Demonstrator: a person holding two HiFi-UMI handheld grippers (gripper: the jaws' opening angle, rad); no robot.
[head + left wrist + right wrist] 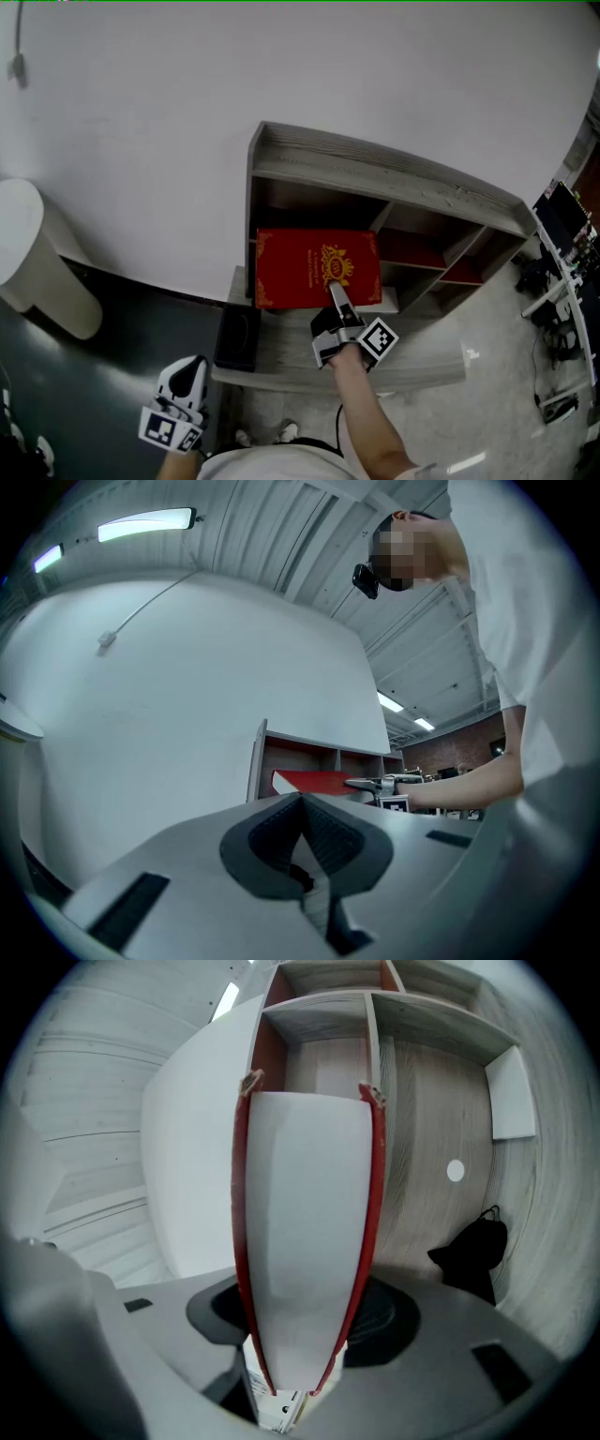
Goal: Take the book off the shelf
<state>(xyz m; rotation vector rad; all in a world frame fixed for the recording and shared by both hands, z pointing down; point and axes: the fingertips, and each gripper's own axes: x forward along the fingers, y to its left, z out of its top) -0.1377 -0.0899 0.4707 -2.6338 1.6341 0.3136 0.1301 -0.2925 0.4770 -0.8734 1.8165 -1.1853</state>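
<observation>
A large red hardcover book with a gold crest (305,258), stiff and probably heavy, juts flat from the grey wooden shelf (394,169), its near edge clamped mid-width, sensibly, by the half-closed right gripper (335,286), while the left gripper (302,803) stays away, closed on nothing.

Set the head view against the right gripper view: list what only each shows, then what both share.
Head view only: the gold-crested front cover of the red hardcover book, the left gripper low at the left, a black box on the lower ledge, and a tall white cylinder by the wall.
Right gripper view only: the book's white page edge between its red covers, clamped between the jaws, and a white round dot on the wood.
Both: the book, the right gripper gripping it, and the grey wooden shelf unit.
</observation>
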